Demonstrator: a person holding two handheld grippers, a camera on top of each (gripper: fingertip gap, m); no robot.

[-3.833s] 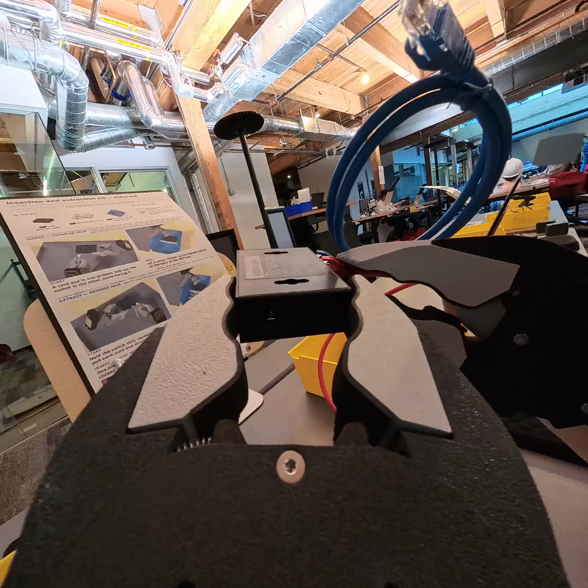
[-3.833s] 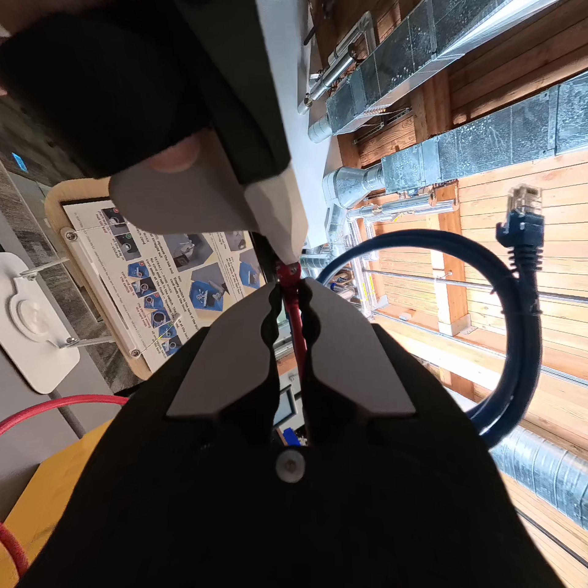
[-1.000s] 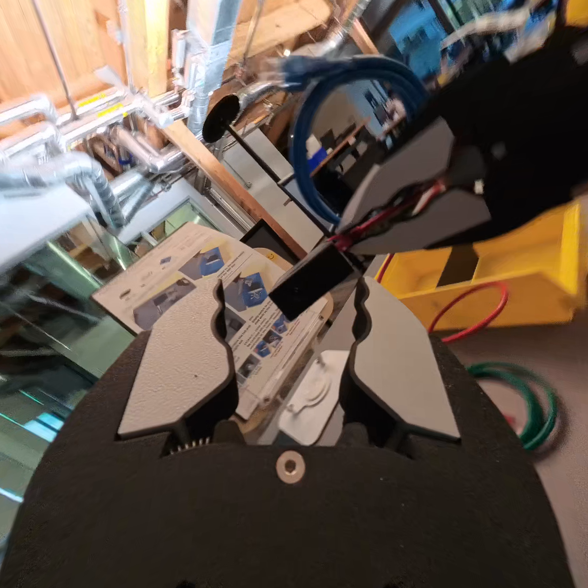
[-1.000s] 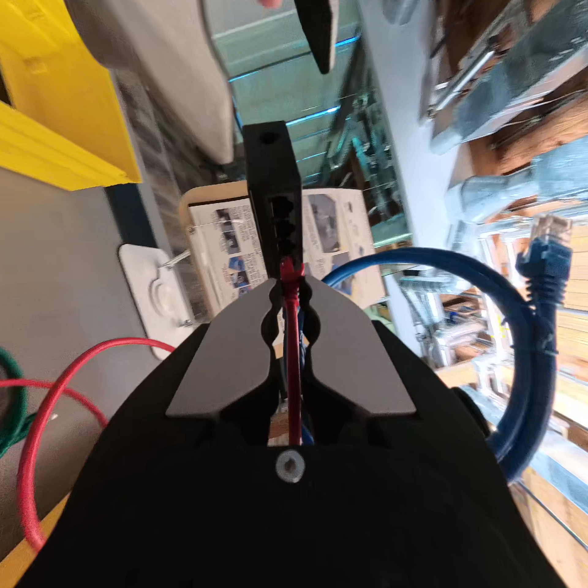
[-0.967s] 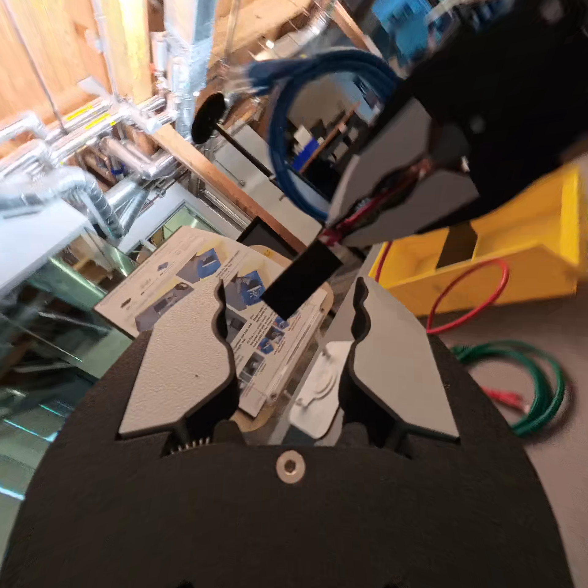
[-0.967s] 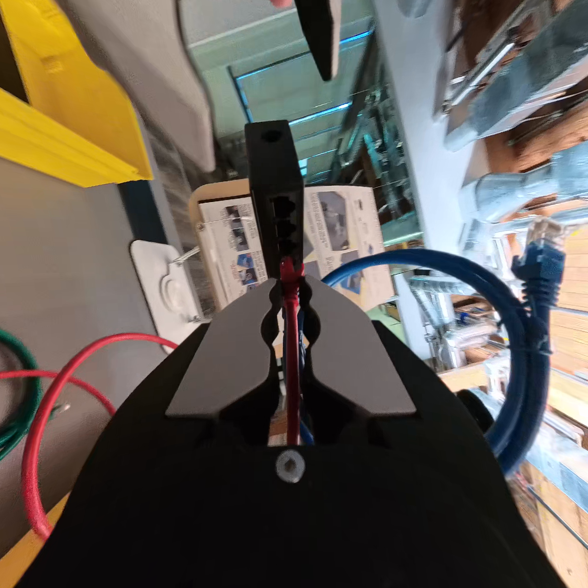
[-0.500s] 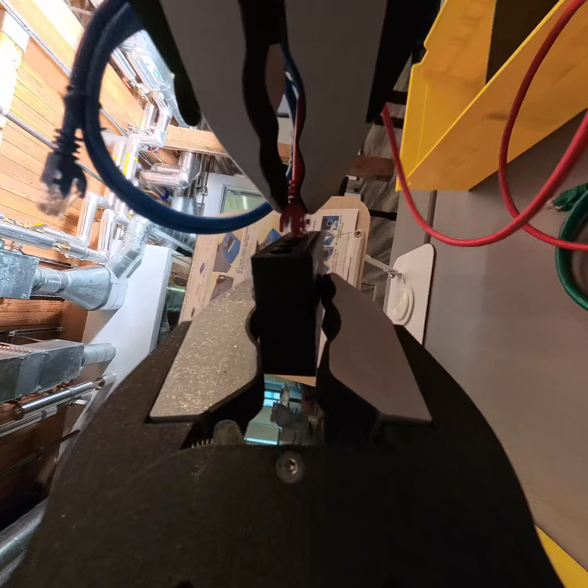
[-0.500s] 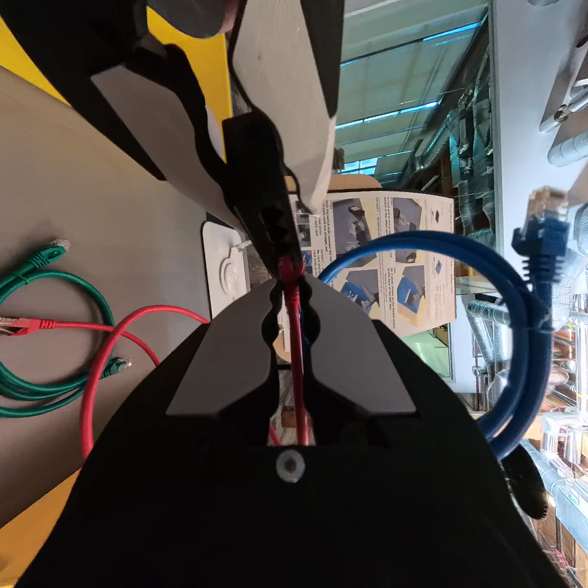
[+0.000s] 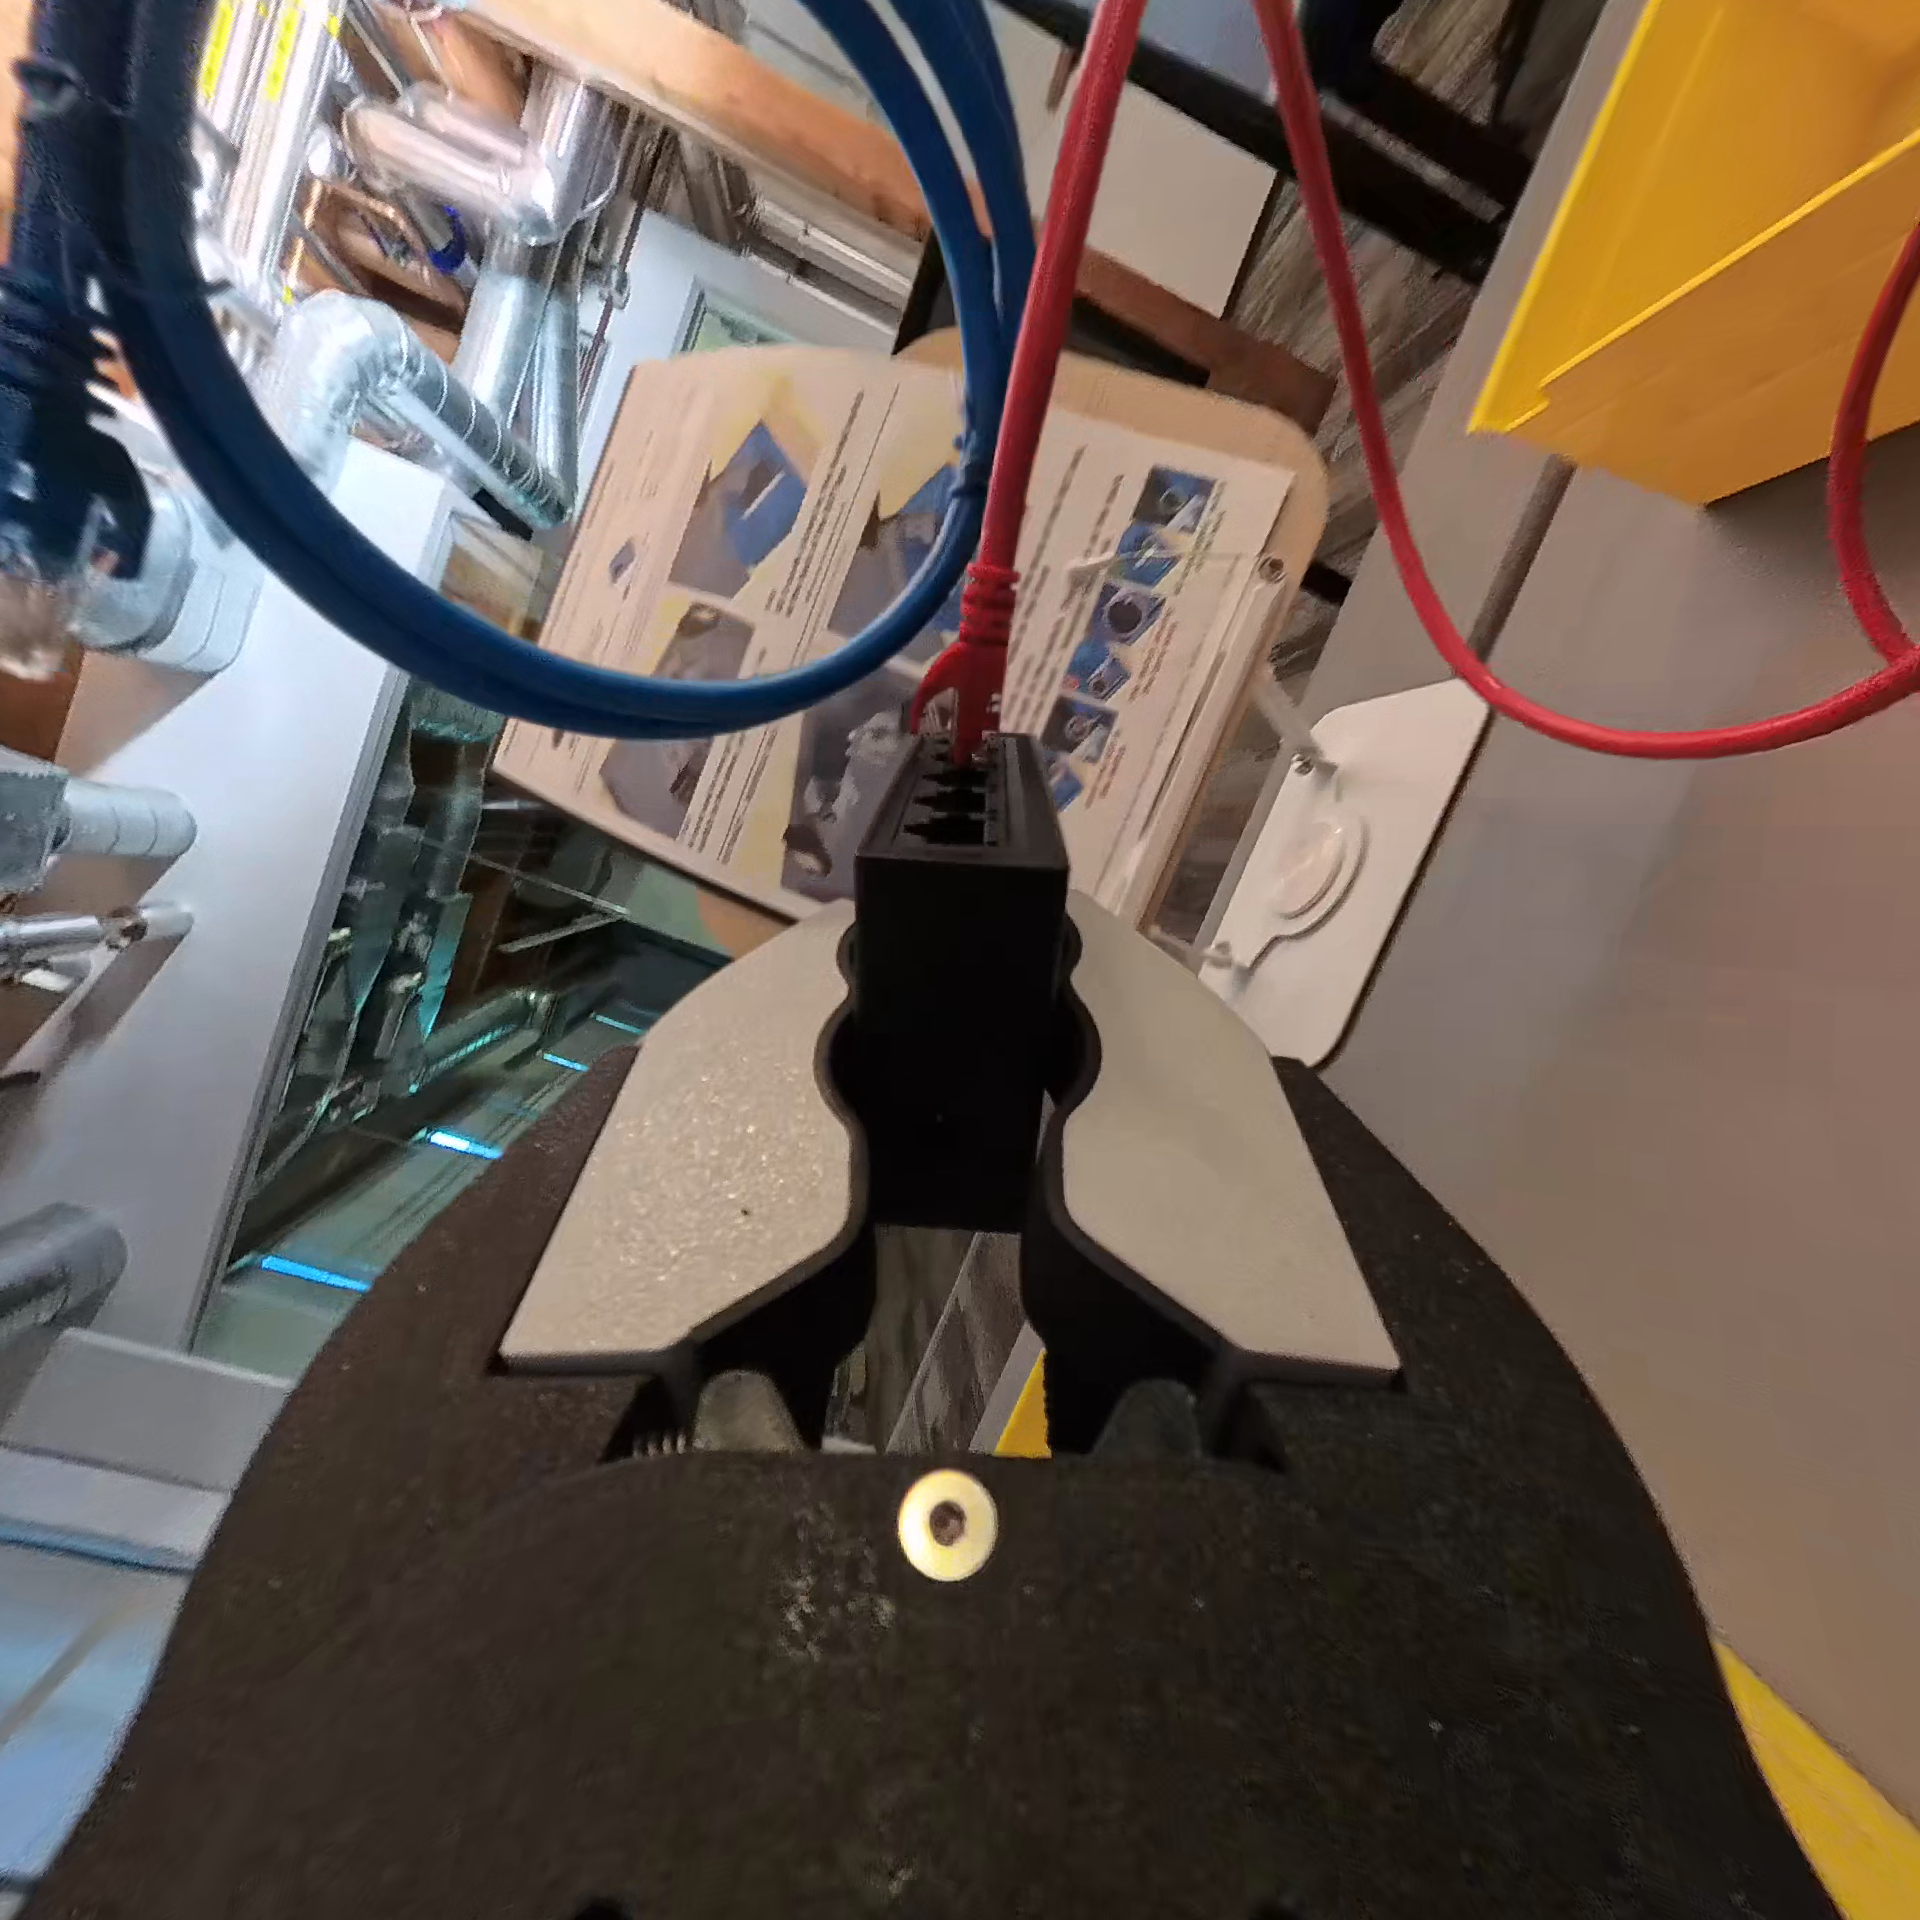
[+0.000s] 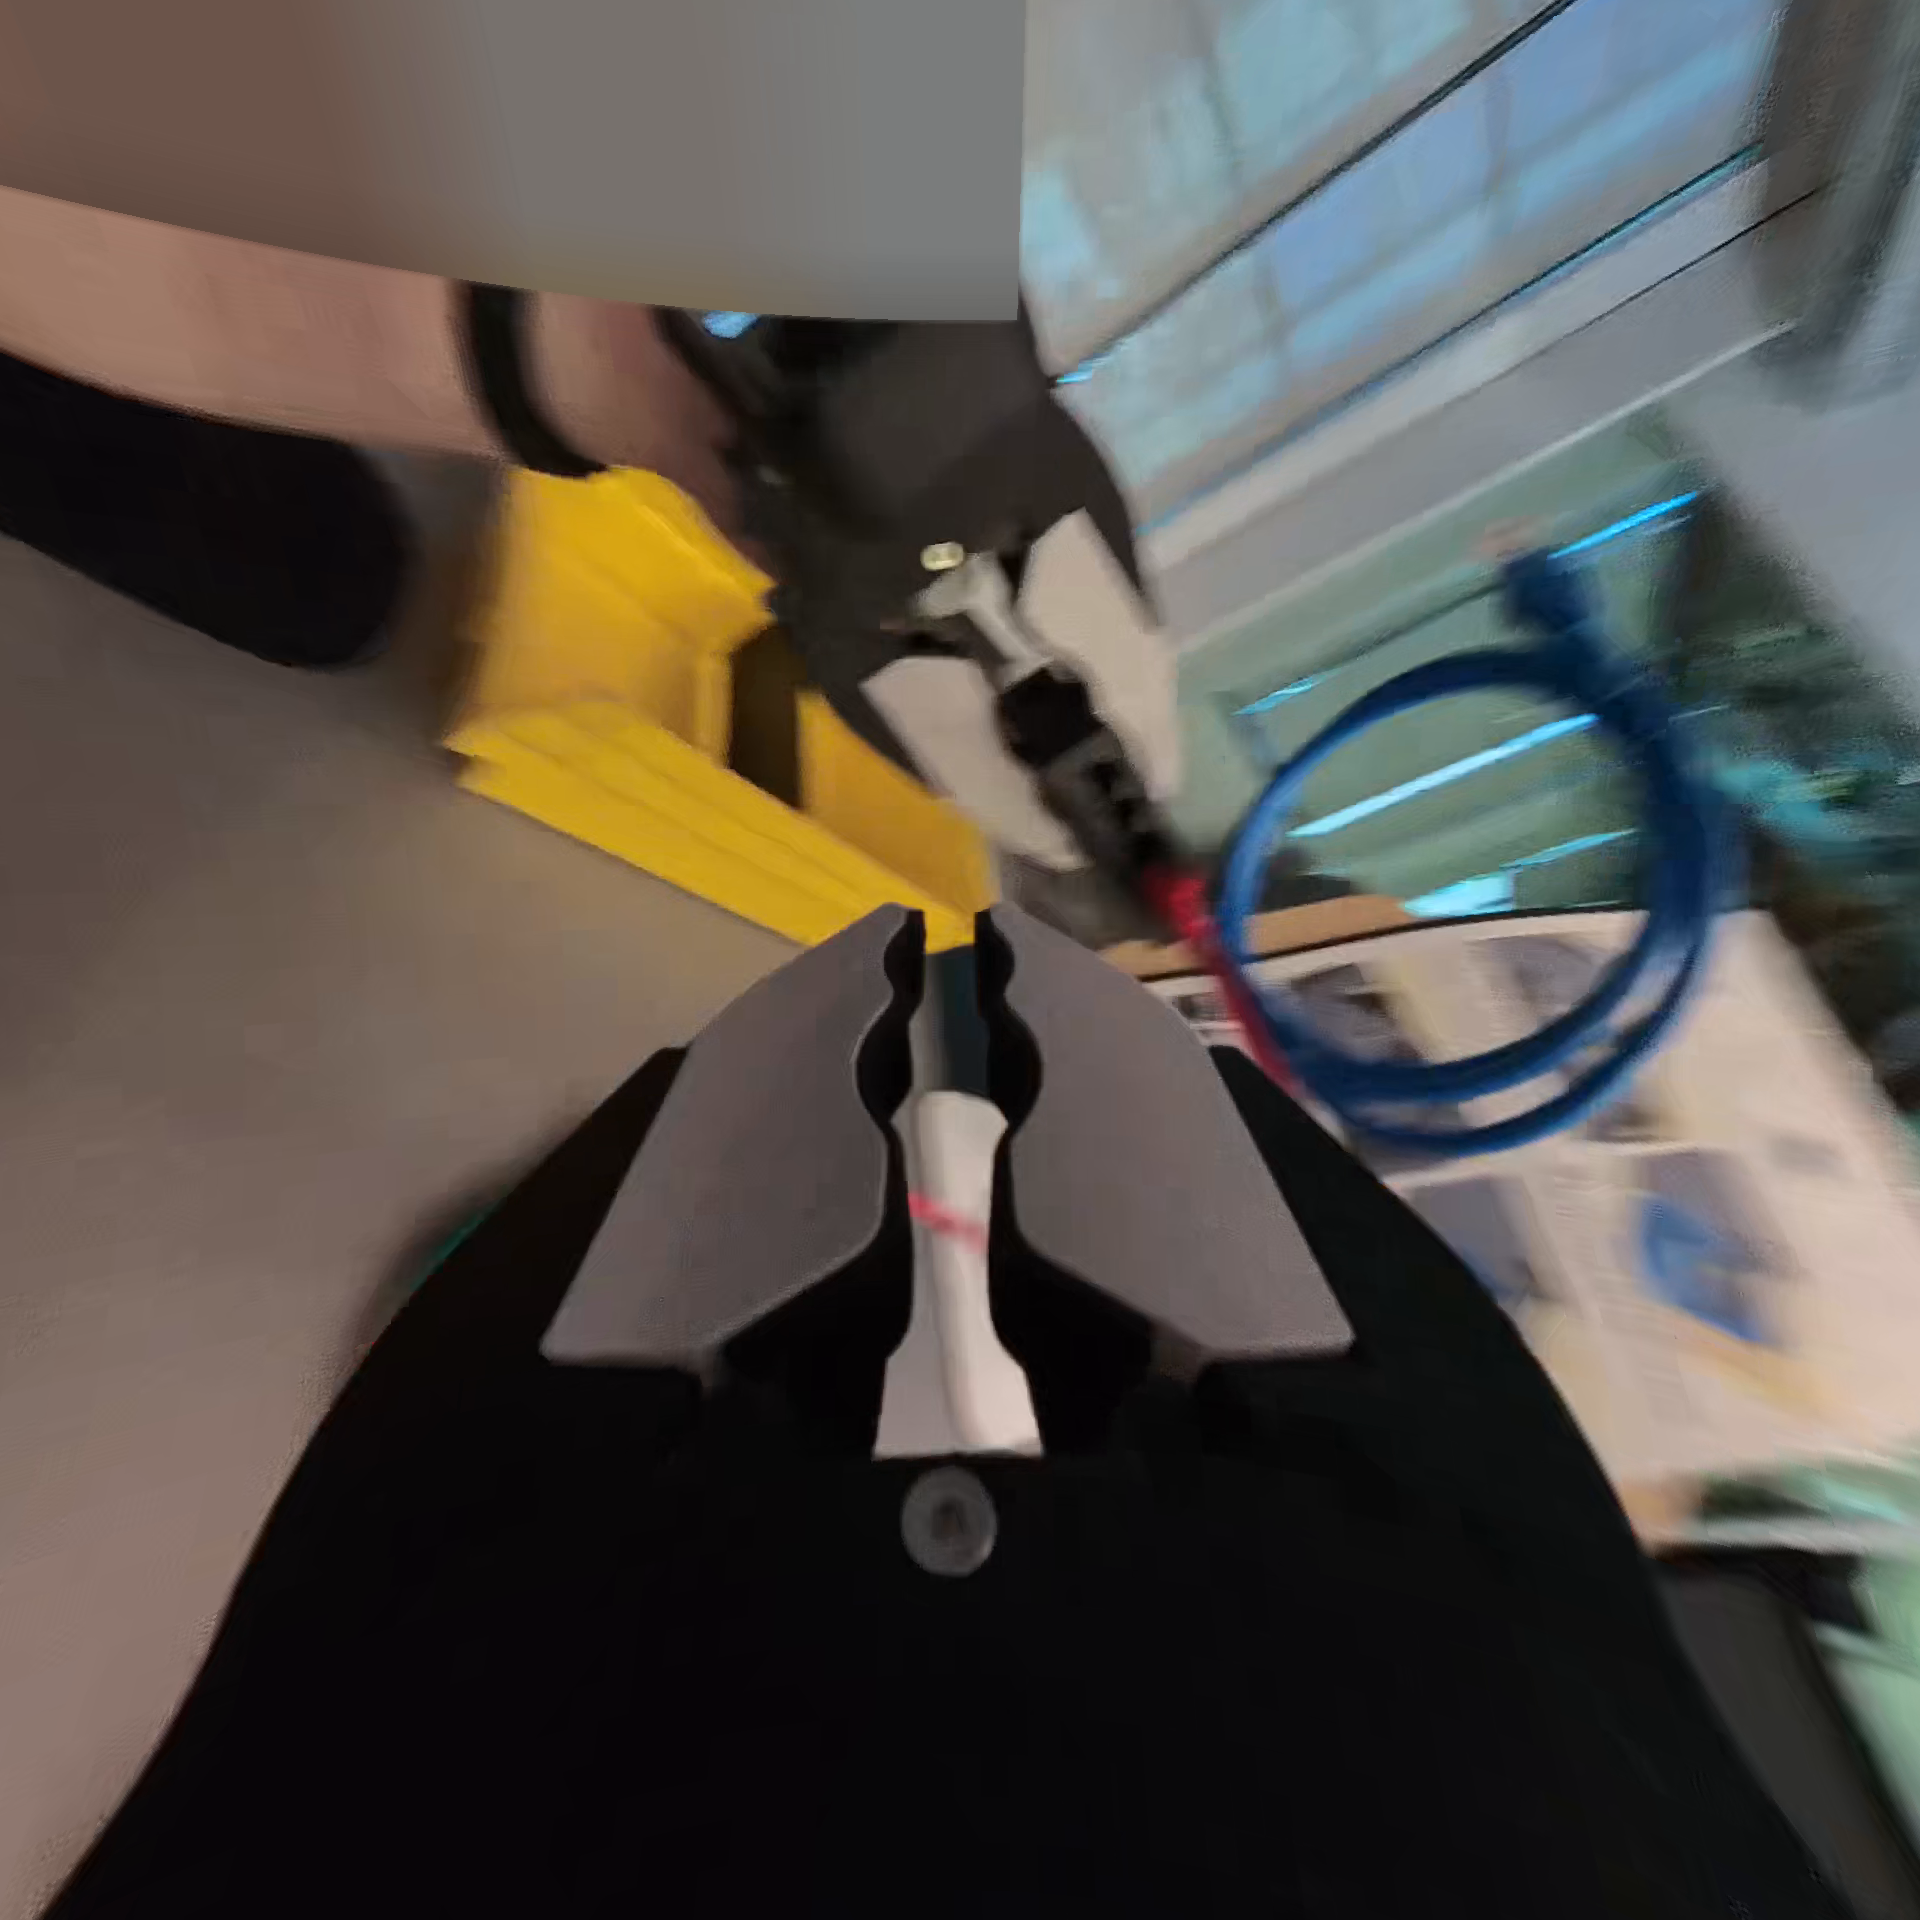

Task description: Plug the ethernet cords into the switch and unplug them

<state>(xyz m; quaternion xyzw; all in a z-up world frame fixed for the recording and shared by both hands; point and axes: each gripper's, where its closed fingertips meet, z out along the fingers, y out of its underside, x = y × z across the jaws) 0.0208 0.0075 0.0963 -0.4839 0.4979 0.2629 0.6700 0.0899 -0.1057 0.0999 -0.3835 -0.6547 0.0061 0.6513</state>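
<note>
Left wrist view: left claw (image 9: pixel 956 1081) is clamped on the black switch (image 9: pixel 961 925), red cord (image 9: pixel 977 665) seated in its far port, blue cord (image 9: pixel 582 665) looping beside it, other ports empty. Right wrist view, blurred: right claw (image 10: pixel 948 940) is nearly closed and holds nothing, so I judge more plugging and all the unplugging remain.

my left claw (image 9: pixel 956 1029) is clamped, its two grey fingers (image 9: pixel 717 1143) pressing in from either side on something held upright between them, gripped near the tips. my right claw (image 10: pixel 948 935) points forward with nothing between its fingers (image 10: pixel 769 1132), which sit close together with only a thin slit left. that view is blurred. farther off in it the left claw (image 10: pixel 1049 748) shows too, tilted and smeared.
</note>
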